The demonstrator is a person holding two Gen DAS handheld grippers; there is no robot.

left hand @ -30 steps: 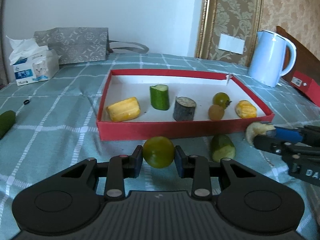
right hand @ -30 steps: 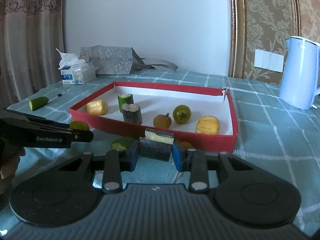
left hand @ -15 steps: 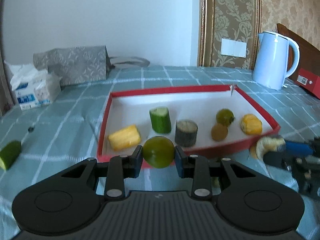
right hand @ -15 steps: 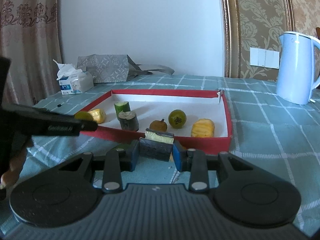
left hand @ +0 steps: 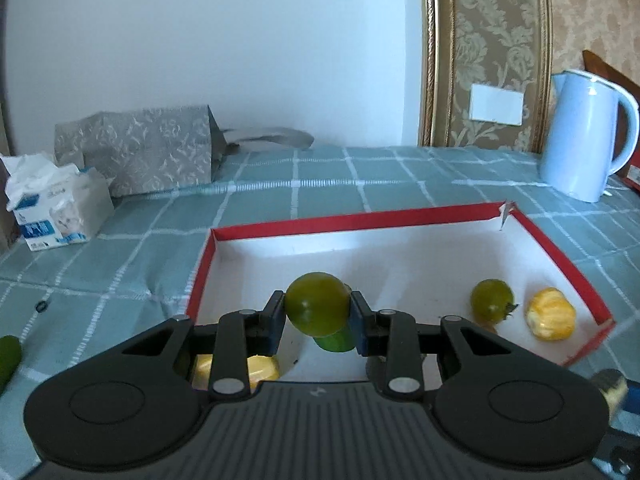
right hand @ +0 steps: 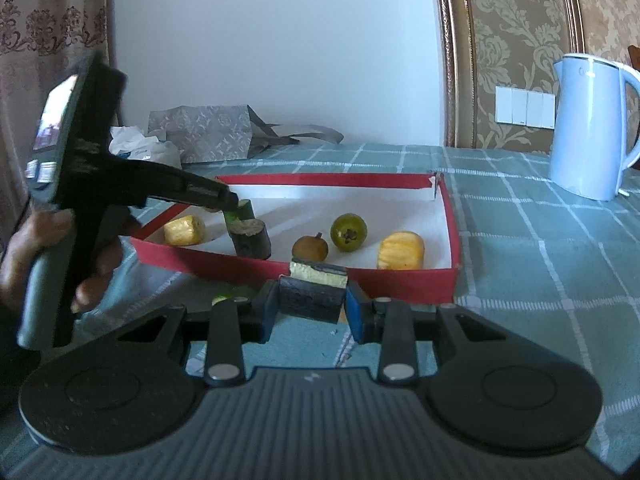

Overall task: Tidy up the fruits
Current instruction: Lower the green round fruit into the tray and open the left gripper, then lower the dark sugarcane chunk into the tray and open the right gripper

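My left gripper [left hand: 317,312] is shut on a green tomato [left hand: 316,309] and holds it above the red box [left hand: 352,219], over the green cucumber piece [left hand: 336,342]. In the box also lie a second green tomato [left hand: 491,301], yellow pieces [left hand: 550,319] [left hand: 262,366], a dark stub [right hand: 250,238] and a brown fruit [right hand: 309,247]. My right gripper [right hand: 310,304] is shut on a dark piece with a yellow cut face [right hand: 314,290], in front of the box's near wall [right hand: 400,284]. The left gripper [right hand: 228,200] shows in the right wrist view over the box's left part.
A pale blue kettle [left hand: 586,136] stands at the back right. A tissue box [left hand: 56,204] and a grey paper bag [left hand: 140,152] stand at the back left. A cucumber piece [left hand: 8,354] lies on the cloth at the left, another [right hand: 232,292] before the box.
My left gripper rose and moved forward with the green tomato, from in front of the box to above its inside. My right gripper lifted slightly with its dark piece.
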